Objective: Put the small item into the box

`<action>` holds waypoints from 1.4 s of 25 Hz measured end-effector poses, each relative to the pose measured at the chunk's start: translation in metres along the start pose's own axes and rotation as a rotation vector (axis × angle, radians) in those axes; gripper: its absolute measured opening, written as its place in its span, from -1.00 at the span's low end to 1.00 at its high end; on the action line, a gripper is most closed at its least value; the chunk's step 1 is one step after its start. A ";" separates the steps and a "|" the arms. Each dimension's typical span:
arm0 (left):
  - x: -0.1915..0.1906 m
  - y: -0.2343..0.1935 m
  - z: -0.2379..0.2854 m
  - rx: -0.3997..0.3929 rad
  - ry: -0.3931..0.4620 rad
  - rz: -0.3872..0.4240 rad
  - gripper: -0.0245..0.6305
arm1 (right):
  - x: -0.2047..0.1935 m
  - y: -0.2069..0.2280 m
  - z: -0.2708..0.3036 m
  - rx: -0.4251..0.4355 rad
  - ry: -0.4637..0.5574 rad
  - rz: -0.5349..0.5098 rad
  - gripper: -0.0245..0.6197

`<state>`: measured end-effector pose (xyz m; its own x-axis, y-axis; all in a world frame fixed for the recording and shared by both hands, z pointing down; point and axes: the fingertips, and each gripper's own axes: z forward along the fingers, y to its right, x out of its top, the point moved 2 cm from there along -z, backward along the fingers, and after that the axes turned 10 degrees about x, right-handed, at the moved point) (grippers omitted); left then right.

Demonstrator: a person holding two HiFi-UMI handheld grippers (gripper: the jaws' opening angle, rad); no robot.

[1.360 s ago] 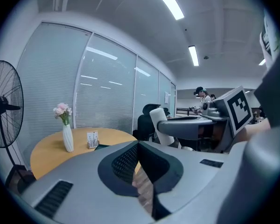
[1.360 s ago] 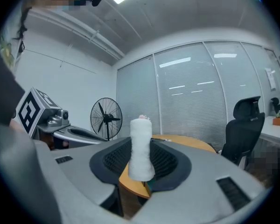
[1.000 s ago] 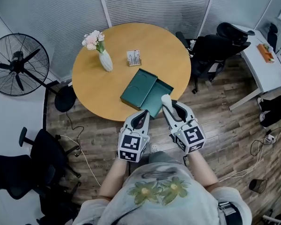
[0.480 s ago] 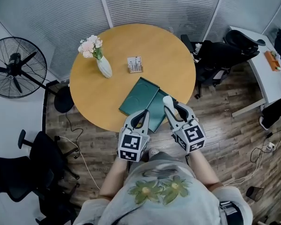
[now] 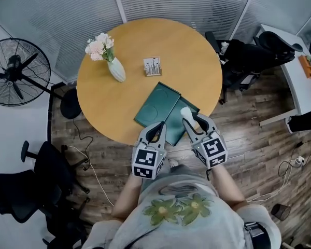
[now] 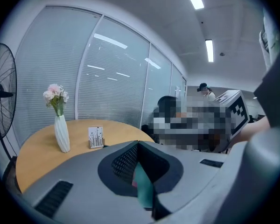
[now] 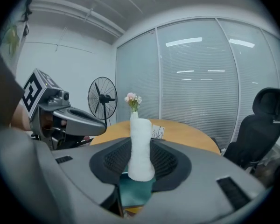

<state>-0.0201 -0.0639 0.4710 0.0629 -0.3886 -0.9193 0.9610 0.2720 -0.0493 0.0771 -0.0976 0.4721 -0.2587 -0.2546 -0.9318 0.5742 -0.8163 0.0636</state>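
Observation:
A dark green box (image 5: 158, 104) lies open on the round wooden table (image 5: 129, 40), its flat lid to the left and its tray (image 5: 177, 119) toward the near edge. My right gripper (image 5: 188, 119) is shut on a small white roll (image 5: 185, 112), which stands upright between the pads (image 7: 141, 148) just above the tray's near end. The left gripper (image 5: 158, 130) hovers at the table's near edge beside the box. Its jaws meet at the tips (image 6: 138, 146) with nothing seen between them. The vase and card show beyond both grippers.
A white vase of pink flowers (image 5: 115, 68) and a small card stand (image 5: 152, 66) sit on the far half of the table. A floor fan (image 5: 15, 71) stands at the left. Black office chairs (image 5: 249, 53) crowd the right, with another chair (image 5: 26, 191) at lower left.
The head view has shifted a little, so the table sits slightly differently in frame. Both grippers stay at the near edge, the right one still gripping the white roll.

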 end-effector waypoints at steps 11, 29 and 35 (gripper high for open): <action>0.001 -0.025 0.031 -0.045 -0.039 0.012 -0.93 | -0.015 0.014 0.031 -0.024 -0.128 -0.050 -0.51; -0.001 -0.024 0.053 -0.130 -0.102 0.034 -0.93 | -0.027 0.023 0.056 -0.001 -0.255 -0.089 -0.51; -0.004 -0.029 0.059 -0.136 -0.117 0.034 -0.93 | -0.047 0.022 0.068 0.031 -0.324 -0.086 -0.51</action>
<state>-0.0328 -0.1219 0.4995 0.1336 -0.4745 -0.8701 0.9129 0.4005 -0.0782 0.0491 -0.1391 0.5420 -0.5413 -0.3315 -0.7727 0.5171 -0.8559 0.0050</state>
